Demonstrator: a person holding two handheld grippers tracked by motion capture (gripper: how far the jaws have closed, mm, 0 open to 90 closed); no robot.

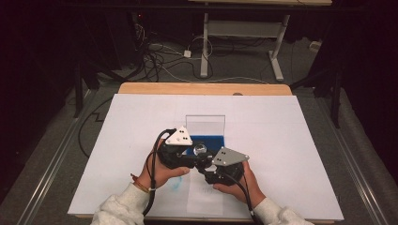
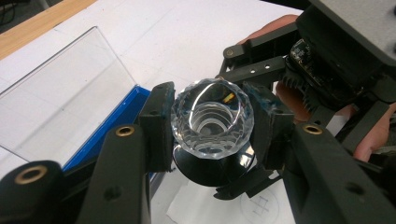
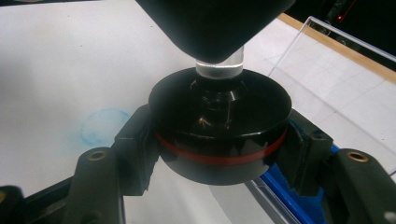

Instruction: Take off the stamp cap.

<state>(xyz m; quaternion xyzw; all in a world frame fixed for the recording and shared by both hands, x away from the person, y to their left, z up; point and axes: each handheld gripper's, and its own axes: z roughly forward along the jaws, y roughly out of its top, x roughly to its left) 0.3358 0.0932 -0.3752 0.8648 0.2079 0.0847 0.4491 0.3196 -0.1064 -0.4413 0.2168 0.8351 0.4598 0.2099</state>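
- The left tongs are clamped on a clear faceted crystal knob, its cut faces catching the light, held above the white table just in front of the case.
- The right tongs grip a glossy black round base with a thin red band. In the right gripper view its pads press on both sides of the rim.
- A short clear neck joins the crystal knob to the black base, so both tongs hold one object between them. In my judgement the work is twisting or pulling the two parts apart.
- To do this well, keep the two grips in line along the neck. Turn one hand against the other without bending, since the smooth base rim could slip in the pads.
- The facets give the left pads some bite, while the base is slick and curved.
- Just behind stands an open case with a clear plastic lid and a bright blue tray.
- A faint blue smudge marks the white sheet.
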